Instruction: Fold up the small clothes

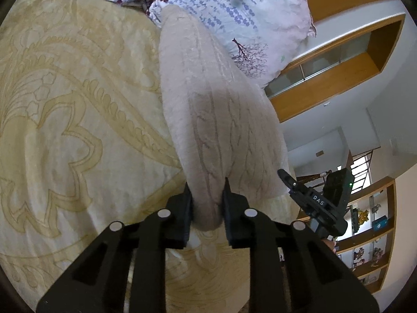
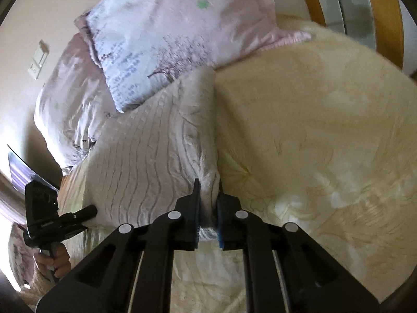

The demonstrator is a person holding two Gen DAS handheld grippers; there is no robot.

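A pale cable-knit sweater [image 1: 216, 109] is held up over a bed [image 1: 65, 104] covered in a cream spread with a gold leaf pattern; its far end reaches toward two floral pillows [image 1: 234, 13] at the head of the bed. The left claw [image 1: 206, 195] is clamped on a thick bunch of the knit at the near edge, with fabric bulging out between its two black fingers. The right claw [image 2: 208, 198] is closed on a thinner ridge of the same sweater [image 2: 156, 143], and its fingers stand nearly together around the cloth. In the right view, the sweater spreads leftward from that pinch, and the left claw [image 2: 86, 212] shows at the far left with the person's hand [image 2: 56, 259] on its handle. Shelves [image 1: 365, 234] and wooden framing fill the room's edge. The main risk, as I judge it, is slippage: the right pinch holds only a narrow fold, and a heavy, stretchy knit could slide free if the claws pull apart or lift too fast. The bunched left grip probably traps several layers, which would leave the fold lopsided or wrinkled once laid down. The far end might also drag on the pillows and twist the garment.
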